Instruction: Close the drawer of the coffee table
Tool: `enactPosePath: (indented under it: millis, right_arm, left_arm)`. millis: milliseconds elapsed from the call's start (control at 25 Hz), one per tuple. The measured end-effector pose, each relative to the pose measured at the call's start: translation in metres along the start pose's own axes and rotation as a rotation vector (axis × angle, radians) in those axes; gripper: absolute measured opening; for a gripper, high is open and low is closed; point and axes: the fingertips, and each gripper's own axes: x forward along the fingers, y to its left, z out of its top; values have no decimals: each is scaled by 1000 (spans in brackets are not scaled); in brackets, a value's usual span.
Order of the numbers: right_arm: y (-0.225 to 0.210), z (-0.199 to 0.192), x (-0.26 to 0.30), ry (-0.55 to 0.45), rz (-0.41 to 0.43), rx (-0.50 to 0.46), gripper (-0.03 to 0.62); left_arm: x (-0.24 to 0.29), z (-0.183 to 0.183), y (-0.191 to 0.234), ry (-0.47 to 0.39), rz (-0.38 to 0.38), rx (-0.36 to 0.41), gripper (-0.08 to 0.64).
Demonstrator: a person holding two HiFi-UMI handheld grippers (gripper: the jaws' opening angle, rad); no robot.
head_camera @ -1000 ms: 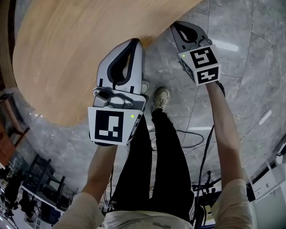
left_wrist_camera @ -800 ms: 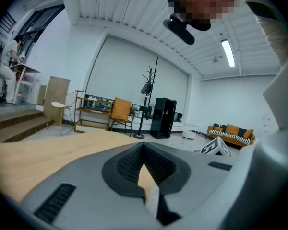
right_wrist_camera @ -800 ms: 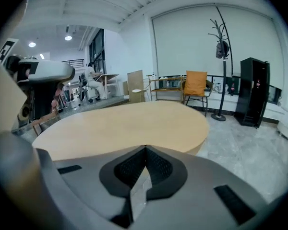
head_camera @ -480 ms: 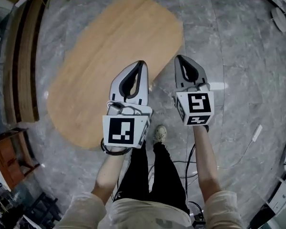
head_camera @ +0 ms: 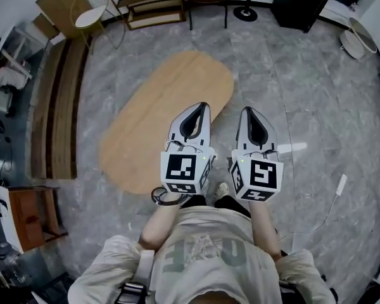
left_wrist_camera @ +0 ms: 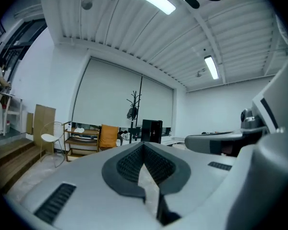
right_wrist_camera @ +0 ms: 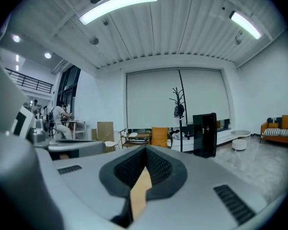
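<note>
The coffee table (head_camera: 168,116) is a long oval wooden top on the grey stone floor, far below me in the head view; no drawer shows from here. My left gripper (head_camera: 200,106) and right gripper (head_camera: 249,110) are held side by side at chest height, high above the table's near end, and touch nothing. Both point roughly level into the room. In the left gripper view the left gripper (left_wrist_camera: 143,145) has its jaws together and empty. The right gripper (right_wrist_camera: 145,150) in its own view is likewise shut with nothing held.
A wooden stepped platform (head_camera: 54,106) runs along the left. At the back stand a shelf unit (head_camera: 152,5), a white wire chair (head_camera: 90,16), a coat stand (right_wrist_camera: 178,107) and a black cabinet (head_camera: 304,5). A white cable (head_camera: 339,185) lies on the floor at right.
The person has stood up. Both grippers rose from just above the table edge to chest height and drew together; the table now looks small and far below.
</note>
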Motion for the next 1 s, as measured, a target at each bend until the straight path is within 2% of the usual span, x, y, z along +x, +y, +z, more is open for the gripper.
enactPosePath:
  millis: [120, 200, 280, 400, 560, 800, 1000]
  right_arm:
    - [18, 8, -32, 1, 19, -27, 6]
    - [34, 11, -55, -21, 21, -5, 6]
    - [45, 7, -75, -18, 23, 27, 6]
    - [56, -7, -93, 19, 23, 27, 6]
    - [62, -11, -95, 43, 50, -23, 6]
    - [42, -7, -88, 29, 81, -73, 6]
    - [57, -11, -90, 28, 85, -93, 6]
  left_arm:
    - [-30, 3, -1, 0, -9, -1, 8]
    - [-55, 7, 1, 7, -13, 16, 8]
    - [-78, 12, -1, 8, -10, 42, 8]
    - [-102, 15, -3, 0, -2, 54, 8]
    - [-100, 14, -9, 16, -3, 40, 8]
    - [-74, 10, -33, 14, -7, 55, 8]
    - [-85, 10, -22, 3, -1, 58, 8]
